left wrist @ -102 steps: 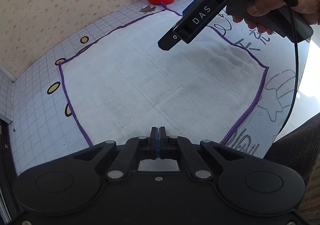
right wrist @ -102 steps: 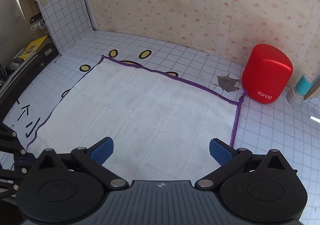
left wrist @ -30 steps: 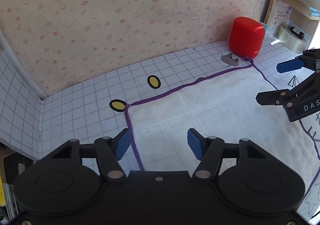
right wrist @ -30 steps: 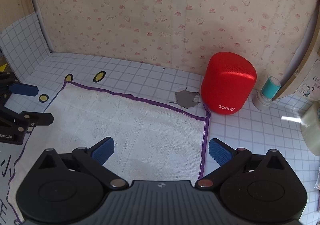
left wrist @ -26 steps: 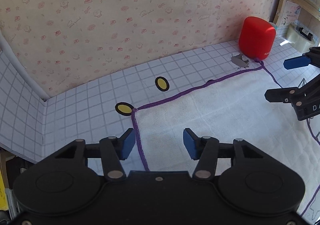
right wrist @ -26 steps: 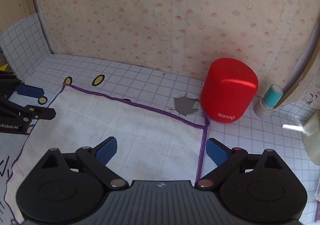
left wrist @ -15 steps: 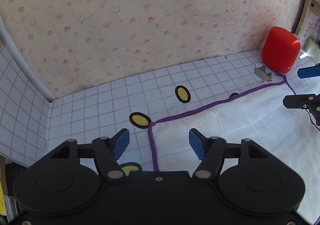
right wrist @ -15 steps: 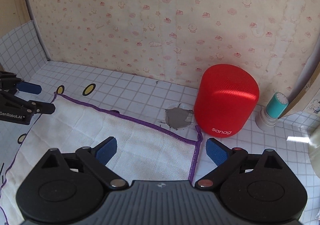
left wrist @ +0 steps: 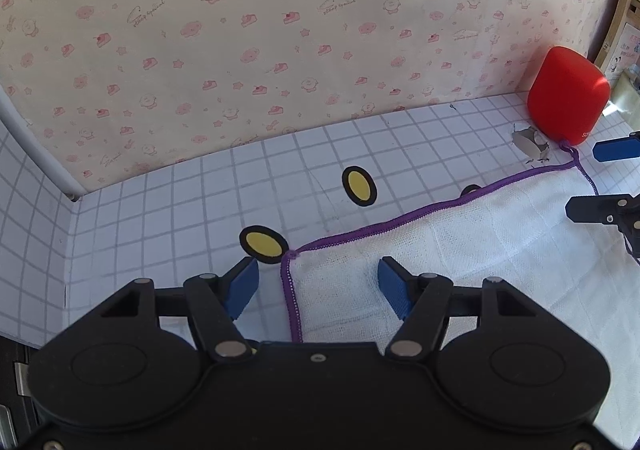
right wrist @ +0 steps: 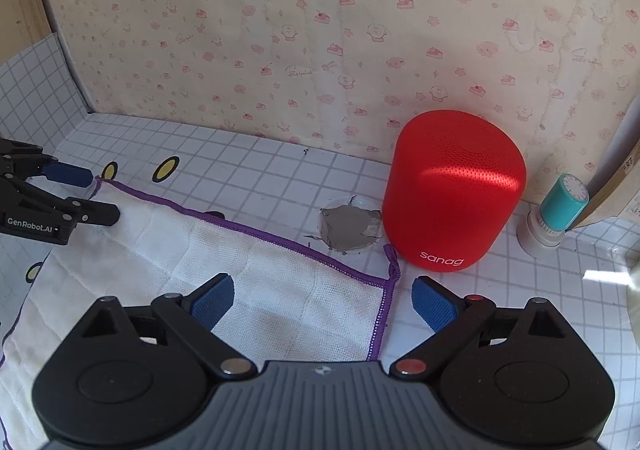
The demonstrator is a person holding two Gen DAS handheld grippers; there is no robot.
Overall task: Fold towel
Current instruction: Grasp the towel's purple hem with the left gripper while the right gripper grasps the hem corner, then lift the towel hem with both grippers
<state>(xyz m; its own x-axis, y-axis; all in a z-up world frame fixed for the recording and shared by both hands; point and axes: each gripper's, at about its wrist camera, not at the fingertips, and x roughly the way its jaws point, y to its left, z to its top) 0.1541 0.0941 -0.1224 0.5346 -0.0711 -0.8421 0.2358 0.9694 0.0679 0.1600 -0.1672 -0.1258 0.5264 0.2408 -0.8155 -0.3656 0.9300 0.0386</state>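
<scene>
A white towel [left wrist: 480, 250] with a purple stitched hem is being shown lying flat on the grid-patterned table surface [left wrist: 180, 202], filling the lower right of the left wrist view and the lower left of the right wrist view. In the left wrist view, the left gripper [left wrist: 318, 282] is being held at the bottom centre of the frame with its jaws spread wide; the towel's far left corner is being framed between the blue pads [left wrist: 394, 288], with the purple hem running down between them and no cloth being pinched. A yellow oval mark [left wrist: 264, 244] is being seen just beside that corner, and a second one [left wrist: 359, 186] a little higher, toward the middle of the frame. In the right wrist view, the right gripper [right wrist: 322, 302] is likewise being held open at the bottom centre, and the towel's far right corner, with its small purple loop, is being framed between the two blue pads [right wrist: 434, 308] without being clamped. A red speaker [right wrist: 452, 190] is being shown standing upright just beyond that corner, at the right of centre, against the pink-patterned wall [right wrist: 320, 30]. A grey torn patch [right wrist: 348, 228] in the table covering is being seen just to the left of the speaker's base. A small white bottle with a teal cap [right wrist: 556, 214] is being shown at the right edge, near the speaker. The left gripper is also being caught at the left edge of the right wrist view, open over the opposite corner.
</scene>
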